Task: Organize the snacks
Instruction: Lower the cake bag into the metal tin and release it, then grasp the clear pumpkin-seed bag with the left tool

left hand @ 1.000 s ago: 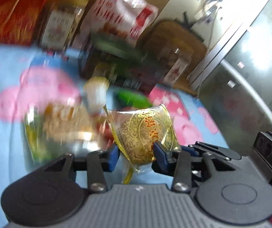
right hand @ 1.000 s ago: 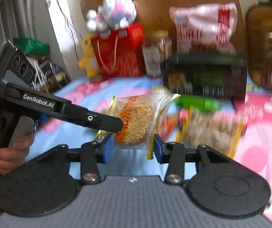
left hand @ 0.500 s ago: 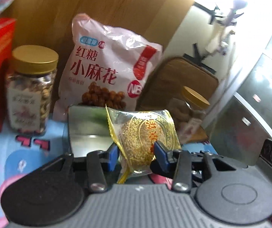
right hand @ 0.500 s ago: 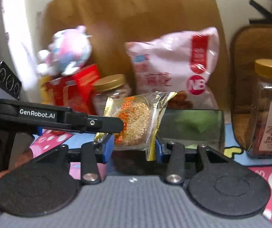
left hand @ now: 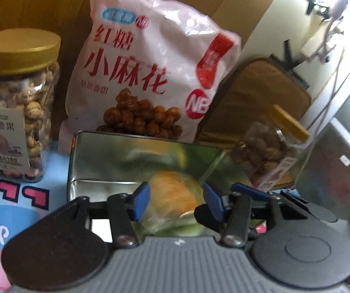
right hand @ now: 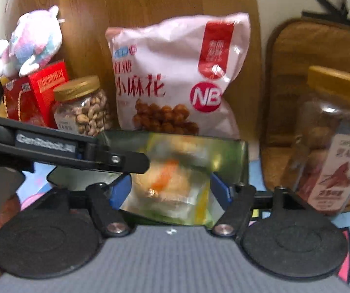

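Step in hand: release. A blurred sesame-cake packet [left hand: 175, 200] lies between the opening jaws of the left gripper [left hand: 175, 201], over the open metal tin [left hand: 96, 156]; a second packet [right hand: 170, 183] sits between the right gripper's [right hand: 170, 188] opening, widely spread jaws. Next: withdraw both upward. Room is tight: the tin walls flank the jaws, with the snack bag [left hand: 150, 68] and nut jars [left hand: 18, 102] just behind.

I see a blue cartoon-print sheet [left hand: 55, 168] carrying everything. On it stand a metal tin [left hand: 126, 161], a gold-lidded nut jar [left hand: 18, 107], a pink snack bag [left hand: 150, 73] and a second jar [right hand: 333, 141]. A red box [right hand: 38, 92] sits further left.
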Available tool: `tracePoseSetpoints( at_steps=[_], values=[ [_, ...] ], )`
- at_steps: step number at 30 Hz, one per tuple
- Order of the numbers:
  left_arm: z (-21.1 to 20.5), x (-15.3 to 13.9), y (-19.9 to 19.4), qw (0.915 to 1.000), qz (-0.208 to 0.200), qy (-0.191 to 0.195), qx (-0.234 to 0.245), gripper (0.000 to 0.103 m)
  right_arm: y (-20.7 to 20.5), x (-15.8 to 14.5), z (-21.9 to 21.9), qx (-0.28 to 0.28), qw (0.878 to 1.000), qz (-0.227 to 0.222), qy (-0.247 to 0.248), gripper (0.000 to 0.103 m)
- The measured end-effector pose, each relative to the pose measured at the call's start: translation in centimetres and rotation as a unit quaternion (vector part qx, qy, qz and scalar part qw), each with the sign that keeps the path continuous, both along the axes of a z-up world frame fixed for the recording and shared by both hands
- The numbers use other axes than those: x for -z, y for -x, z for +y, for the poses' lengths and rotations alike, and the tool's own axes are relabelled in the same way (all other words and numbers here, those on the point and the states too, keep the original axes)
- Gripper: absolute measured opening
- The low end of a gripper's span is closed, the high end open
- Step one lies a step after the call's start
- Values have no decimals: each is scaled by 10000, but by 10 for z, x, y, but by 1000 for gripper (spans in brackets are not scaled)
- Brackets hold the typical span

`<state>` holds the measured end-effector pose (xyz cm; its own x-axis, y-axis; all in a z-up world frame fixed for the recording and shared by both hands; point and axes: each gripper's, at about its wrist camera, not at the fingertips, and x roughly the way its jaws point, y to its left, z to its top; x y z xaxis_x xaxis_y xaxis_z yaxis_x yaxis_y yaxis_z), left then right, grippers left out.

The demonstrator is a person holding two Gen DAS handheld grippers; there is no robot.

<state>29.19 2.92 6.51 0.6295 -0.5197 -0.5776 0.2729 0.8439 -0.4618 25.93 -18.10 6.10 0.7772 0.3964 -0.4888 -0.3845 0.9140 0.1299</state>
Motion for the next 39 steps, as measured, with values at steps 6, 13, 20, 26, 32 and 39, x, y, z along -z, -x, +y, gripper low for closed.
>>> tracePoseSetpoints(
  at_steps=[6, 13, 20, 26, 32, 39],
  values=[
    [38, -22, 56, 9991, -351, 203, 118, 53, 48, -13, -12, -229, 9983, -99, -519, 73],
    [124, 6, 137, 9979, 57, 166, -617, 56, 102, 8, 33, -1455, 9844, 602, -783, 60],
    [175, 38, 198, 9909, 539, 618, -1063, 56, 148, 31, 93, -2318, 9697, 721, -270, 61],
    [157, 38, 205, 9954, 331, 743, -515, 56, 168, 39, 117, -2349, 9700, 378, 500, 69],
    [135, 51, 197, 9963, 427, 657, -362, 59, 166, 41, 102, -2133, 9756, 414, 302, 68],
    [137, 44, 212, 9933, 277, 1045, -409, 60, 184, 33, 97, -2084, 9769, 387, 258, 56]
  ],
)
